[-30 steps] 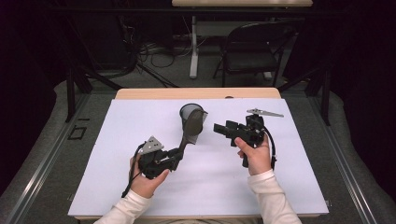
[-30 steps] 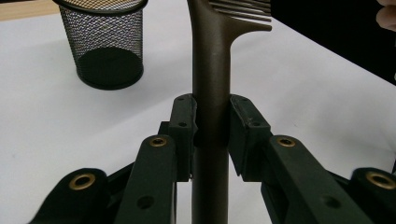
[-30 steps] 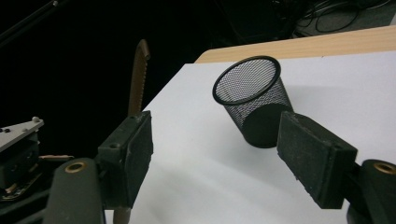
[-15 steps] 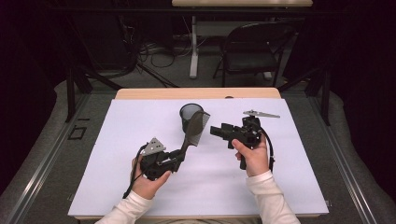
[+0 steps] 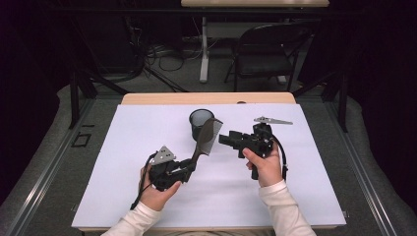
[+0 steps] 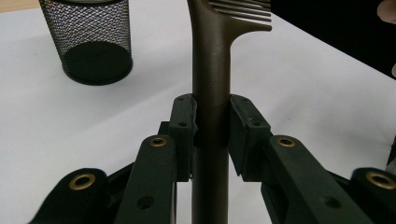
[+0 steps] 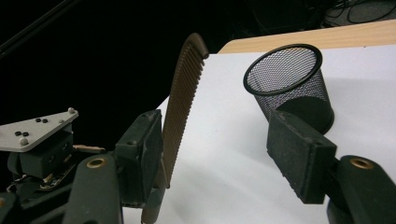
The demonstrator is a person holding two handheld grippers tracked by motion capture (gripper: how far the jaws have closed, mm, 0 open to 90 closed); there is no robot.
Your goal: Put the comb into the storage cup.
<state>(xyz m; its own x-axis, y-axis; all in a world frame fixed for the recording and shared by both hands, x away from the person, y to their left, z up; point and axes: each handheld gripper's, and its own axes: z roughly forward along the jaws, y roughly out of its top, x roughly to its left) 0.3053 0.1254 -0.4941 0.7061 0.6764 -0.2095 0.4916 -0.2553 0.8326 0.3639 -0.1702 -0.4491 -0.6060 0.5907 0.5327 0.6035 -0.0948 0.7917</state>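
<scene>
Hands come in from the bottom of the high view, each carrying a gripper over the white table (image 5: 113,162). The left gripper (image 5: 189,163) clamps the handle of a brown comb (image 5: 208,136), whose toothed head tilts up and away toward the black mesh cup (image 5: 199,121) standing upright near the table's far edge. The right gripper (image 5: 222,138) points leftward at the comb's head, just beside it. Compared with a second ago, that gripper sits closer to the comb, while the comb and the cup have kept their places.

Seen from the left gripper view, both pads (image 6: 183,119) press on the comb handle (image 6: 210,84) from either side, so the hold looks firm; the cup (image 6: 91,39) stands apart, behind and to the left.

Looking along the right gripper view, the comb's toothed edge (image 7: 183,100) rises just inside the left pad (image 7: 140,154), with the other pad (image 7: 299,158) well apart from it. These jaws have just been closing with the comb's head between them, but they have not yet gripped. The cup (image 7: 289,79) stands beyond, its mouth free.

Judging from this, a handover from left to right is under way, likely so the comb can go into the cup; the left grip should hold until the right pads bite.
</scene>
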